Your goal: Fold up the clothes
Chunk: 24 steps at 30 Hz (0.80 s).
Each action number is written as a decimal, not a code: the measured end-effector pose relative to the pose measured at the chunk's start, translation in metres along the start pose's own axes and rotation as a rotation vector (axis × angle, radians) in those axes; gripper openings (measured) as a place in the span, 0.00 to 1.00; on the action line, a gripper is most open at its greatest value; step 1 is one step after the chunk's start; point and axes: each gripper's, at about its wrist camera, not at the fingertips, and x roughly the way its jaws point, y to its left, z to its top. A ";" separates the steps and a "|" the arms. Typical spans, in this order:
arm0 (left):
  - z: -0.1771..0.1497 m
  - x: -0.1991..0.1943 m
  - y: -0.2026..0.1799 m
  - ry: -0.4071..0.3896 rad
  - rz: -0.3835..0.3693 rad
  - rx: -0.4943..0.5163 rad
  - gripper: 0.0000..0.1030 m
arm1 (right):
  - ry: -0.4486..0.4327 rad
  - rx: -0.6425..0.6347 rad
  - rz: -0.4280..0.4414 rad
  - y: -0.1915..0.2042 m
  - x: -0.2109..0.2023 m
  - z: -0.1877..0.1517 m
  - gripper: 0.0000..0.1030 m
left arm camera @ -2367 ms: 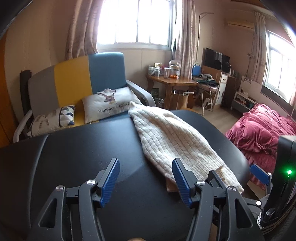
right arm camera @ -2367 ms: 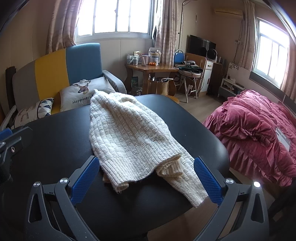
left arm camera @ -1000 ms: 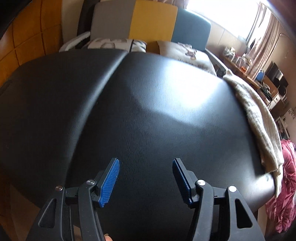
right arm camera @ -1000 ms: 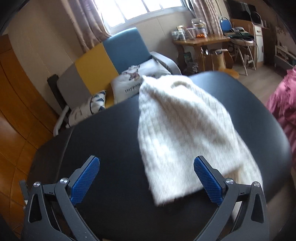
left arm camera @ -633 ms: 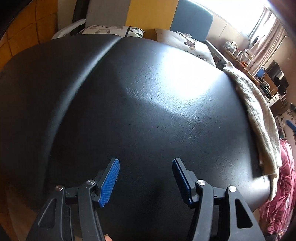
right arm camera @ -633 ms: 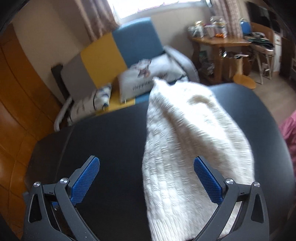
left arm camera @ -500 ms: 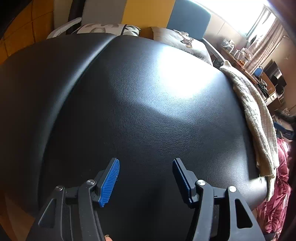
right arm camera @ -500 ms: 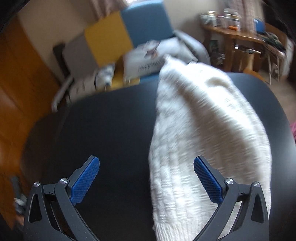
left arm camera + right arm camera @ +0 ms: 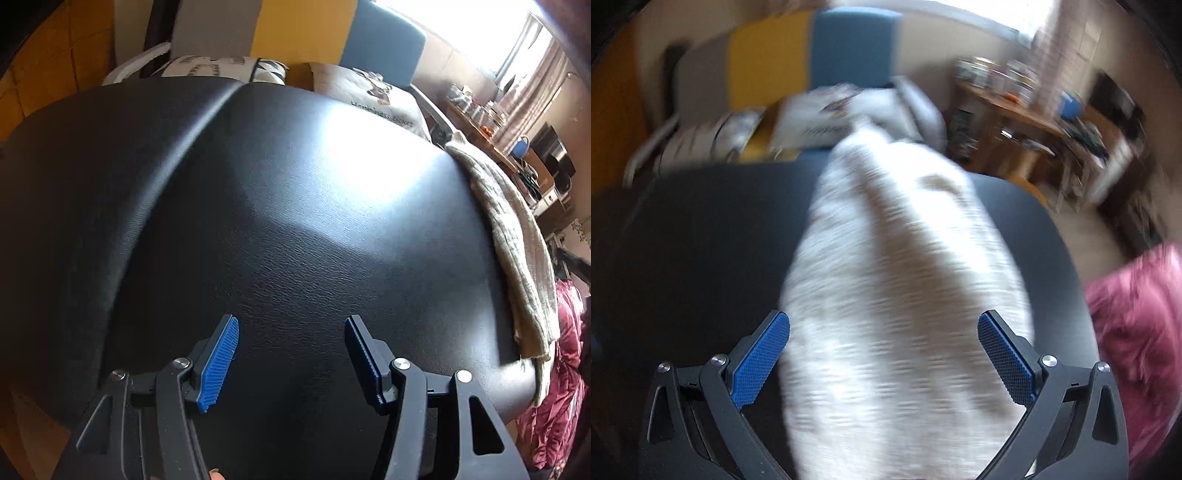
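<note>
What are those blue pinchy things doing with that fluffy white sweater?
A person holds a gripper in each hand to fold clothes. The white knit sweater lies on a black padded table. The right gripper hovers wide open over the sweater, not pinching it; that view is blurry. The left gripper is open too, over bare table, with the sweater away to its right. Nothing is grabbed yet.
</note>
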 end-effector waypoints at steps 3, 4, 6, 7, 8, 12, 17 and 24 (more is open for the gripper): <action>0.001 -0.001 0.011 0.005 0.011 -0.027 0.59 | -0.012 0.221 0.206 -0.070 -0.014 0.013 1.00; 0.002 0.001 0.013 0.011 0.017 -0.032 0.59 | -0.009 0.264 0.246 -0.088 -0.014 0.014 1.00; 0.003 0.007 0.013 0.025 0.026 -0.040 0.59 | -0.031 0.285 0.193 -0.114 -0.009 0.021 1.00; 0.004 0.010 0.012 0.034 0.029 -0.046 0.59 | -0.023 0.279 0.164 -0.122 -0.004 0.023 1.00; 0.005 0.013 0.010 0.040 0.030 -0.050 0.59 | -0.011 0.290 0.158 -0.129 0.005 0.026 1.00; 0.011 0.018 0.001 0.044 0.030 -0.045 0.59 | 0.022 0.293 0.102 -0.144 0.048 0.038 1.00; 0.019 0.022 -0.015 0.046 0.037 0.004 0.59 | 0.097 0.214 -0.068 -0.148 0.109 0.044 1.00; 0.020 0.033 -0.030 0.054 0.050 0.039 0.59 | 0.230 0.282 0.075 -0.136 0.141 0.031 1.00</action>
